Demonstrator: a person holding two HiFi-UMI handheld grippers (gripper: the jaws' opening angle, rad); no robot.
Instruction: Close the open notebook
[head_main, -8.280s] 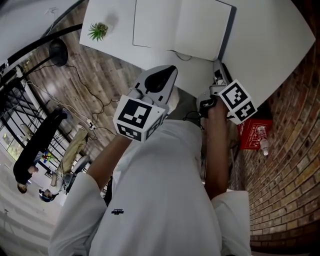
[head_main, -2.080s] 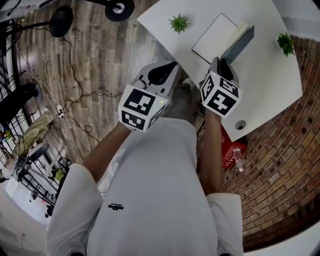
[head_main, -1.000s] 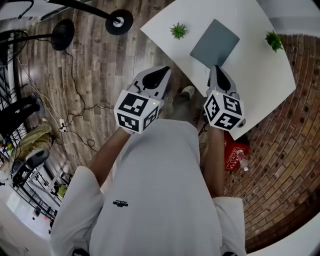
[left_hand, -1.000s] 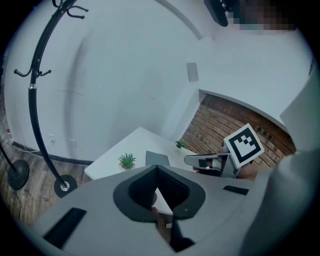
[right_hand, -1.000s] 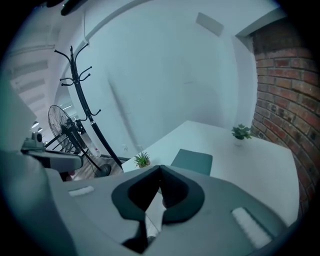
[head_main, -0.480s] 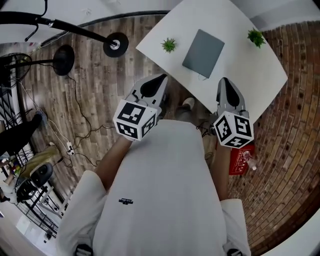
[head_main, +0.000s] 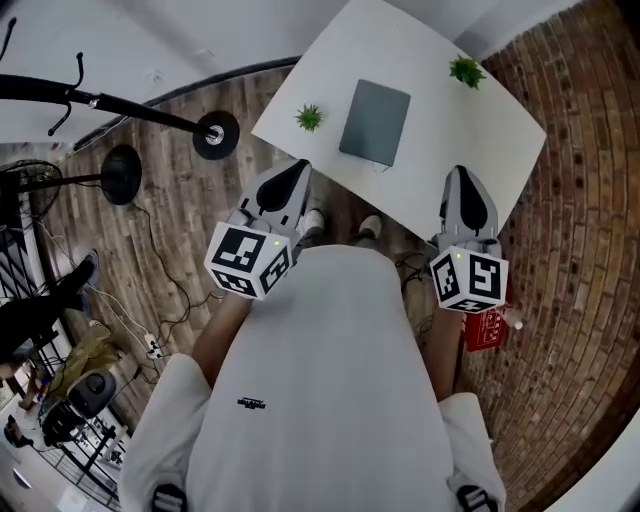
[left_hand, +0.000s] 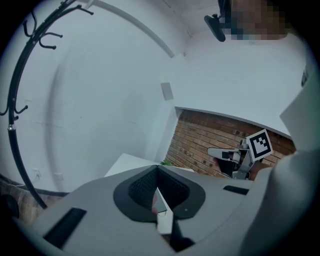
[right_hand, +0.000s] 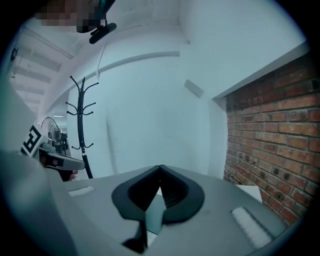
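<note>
Though shut, notebook (head_main: 375, 122) pages unseen.

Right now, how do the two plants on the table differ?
The left plant sits by the table edge over the wooden floor; the right plant sits by the edge near the brick wall. The left plant is closer to the notebook, beside its long side; the right plant stands further off, past its far corner. Both are small, green and spiky, with the notebook between them.
</note>
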